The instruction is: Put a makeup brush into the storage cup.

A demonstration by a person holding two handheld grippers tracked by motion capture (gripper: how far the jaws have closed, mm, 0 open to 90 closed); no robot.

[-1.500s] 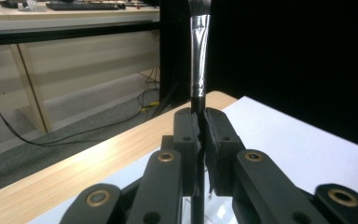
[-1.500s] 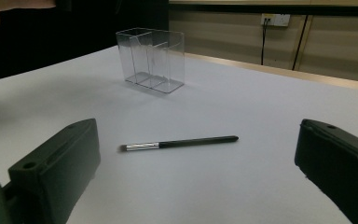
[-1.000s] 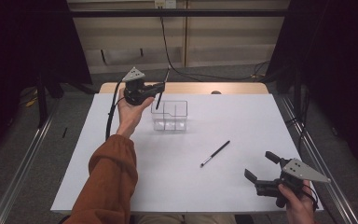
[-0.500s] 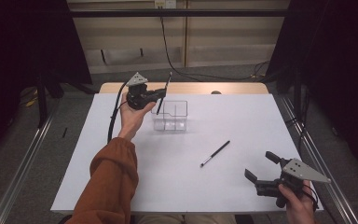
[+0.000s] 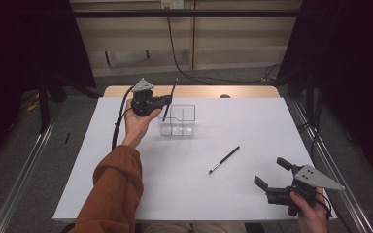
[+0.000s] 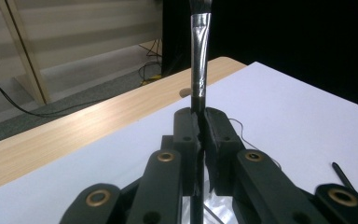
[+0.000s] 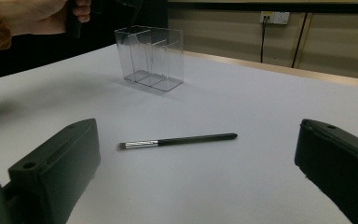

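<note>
Above the clear box (image 5: 177,121), at the far side of the white table (image 5: 213,194), the left gripper (image 5: 164,101) holds one thin black brush (image 5: 169,99) pinched between its closed jaws. This brush stands almost upright, with its bristle end up and its lower end at the left rim of the box; whether the tip is already inside cannot be told. The step in hand seems to be putting this brush into the box. The next move probably calls for lowering it straight into a compartment and only then releasing it, so that it does not fall outside. The right gripper (image 5: 271,178) waits near the front right corner, jaws wide apart and holding nothing. A second brush (image 5: 224,159) lies flat on the table between the box and this gripper. Counted: two brushes, one box with several compartments, two grippers.
</note>
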